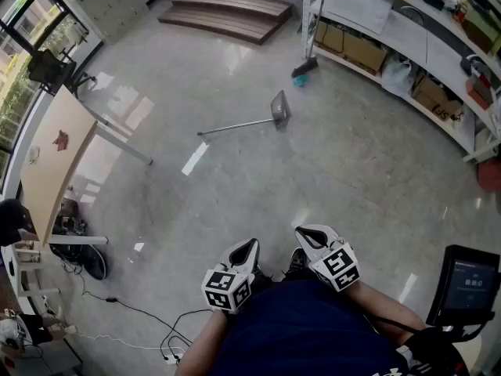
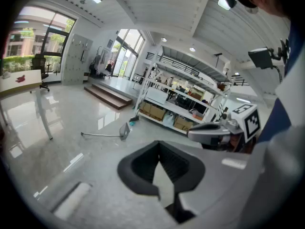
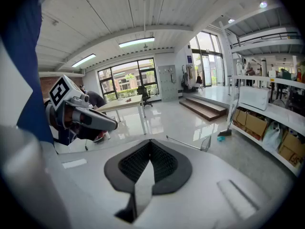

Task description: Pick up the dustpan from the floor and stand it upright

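A grey dustpan (image 1: 279, 106) lies on the glossy floor far ahead, its long metal handle (image 1: 235, 126) stretched to the left. It shows small in the left gripper view as the dustpan (image 2: 125, 130) and in the right gripper view as the dustpan (image 3: 206, 142). My left gripper (image 1: 249, 246) and right gripper (image 1: 301, 233) are held close to my body, side by side, both shut and empty, well short of the dustpan.
A broom (image 1: 306, 67) leans by the white shelving (image 1: 407, 37) on the right, which holds boxes and bags. Wooden steps (image 1: 227, 14) lie at the back, a long table (image 1: 59, 155) at the left. Cables (image 1: 149, 319) trail near my feet; a screen stand (image 1: 466, 280) stands right.
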`<state>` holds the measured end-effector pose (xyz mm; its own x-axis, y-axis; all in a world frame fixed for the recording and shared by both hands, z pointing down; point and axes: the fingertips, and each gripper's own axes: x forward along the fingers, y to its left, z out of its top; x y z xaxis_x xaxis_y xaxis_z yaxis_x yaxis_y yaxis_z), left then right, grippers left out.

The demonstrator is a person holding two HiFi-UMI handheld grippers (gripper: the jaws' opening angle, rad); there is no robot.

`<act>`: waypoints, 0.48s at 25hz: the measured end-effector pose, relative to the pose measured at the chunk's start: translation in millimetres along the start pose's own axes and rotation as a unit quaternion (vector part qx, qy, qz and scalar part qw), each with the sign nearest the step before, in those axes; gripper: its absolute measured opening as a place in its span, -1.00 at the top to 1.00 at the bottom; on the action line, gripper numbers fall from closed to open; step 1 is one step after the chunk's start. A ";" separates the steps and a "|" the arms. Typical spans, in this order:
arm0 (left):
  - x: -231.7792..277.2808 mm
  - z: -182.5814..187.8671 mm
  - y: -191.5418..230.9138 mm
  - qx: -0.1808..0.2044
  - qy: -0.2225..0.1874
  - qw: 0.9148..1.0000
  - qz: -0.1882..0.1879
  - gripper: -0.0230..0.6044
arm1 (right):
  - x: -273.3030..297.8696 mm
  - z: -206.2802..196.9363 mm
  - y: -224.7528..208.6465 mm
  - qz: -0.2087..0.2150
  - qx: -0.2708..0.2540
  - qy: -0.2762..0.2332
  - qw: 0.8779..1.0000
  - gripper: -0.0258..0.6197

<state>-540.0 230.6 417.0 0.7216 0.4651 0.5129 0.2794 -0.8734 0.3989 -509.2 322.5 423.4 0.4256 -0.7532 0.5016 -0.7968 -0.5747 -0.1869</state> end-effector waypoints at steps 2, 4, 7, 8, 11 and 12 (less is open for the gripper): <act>3.5 -1.4 -7.5 0.002 0.000 1.000 0.002 0.92 | -3.9 -3.6 -15.0 -0.016 0.013 0.003 1.000 0.91; 8.7 -1.7 -13.0 0.004 0.002 1.000 0.005 0.92 | -7.8 -9.8 -32.2 -0.027 0.031 0.002 0.999 0.91; 13.7 1.2 -8.7 -0.005 0.003 1.000 0.018 0.92 | -8.3 -13.0 -51.5 -0.034 0.053 -0.001 0.998 0.91; 14.1 2.2 -4.1 -0.010 0.002 1.000 0.023 0.92 | -6.1 -13.0 -54.2 -0.033 0.057 0.000 0.998 0.91; 18.7 5.8 9.0 -0.018 0.001 0.999 0.029 0.92 | 4.2 -12.6 -57.9 -0.031 0.062 0.007 0.998 0.91; 21.9 7.7 11.4 -0.018 0.001 1.000 0.026 0.92 | 7.9 -12.5 -58.9 -0.030 0.062 0.009 0.998 0.91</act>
<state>-516.1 229.7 427.0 0.7334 0.4192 0.5351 0.2189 -0.8910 0.3979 -464.2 354.3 448.9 0.4629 -0.7111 0.5293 -0.7099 -0.6549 -0.2591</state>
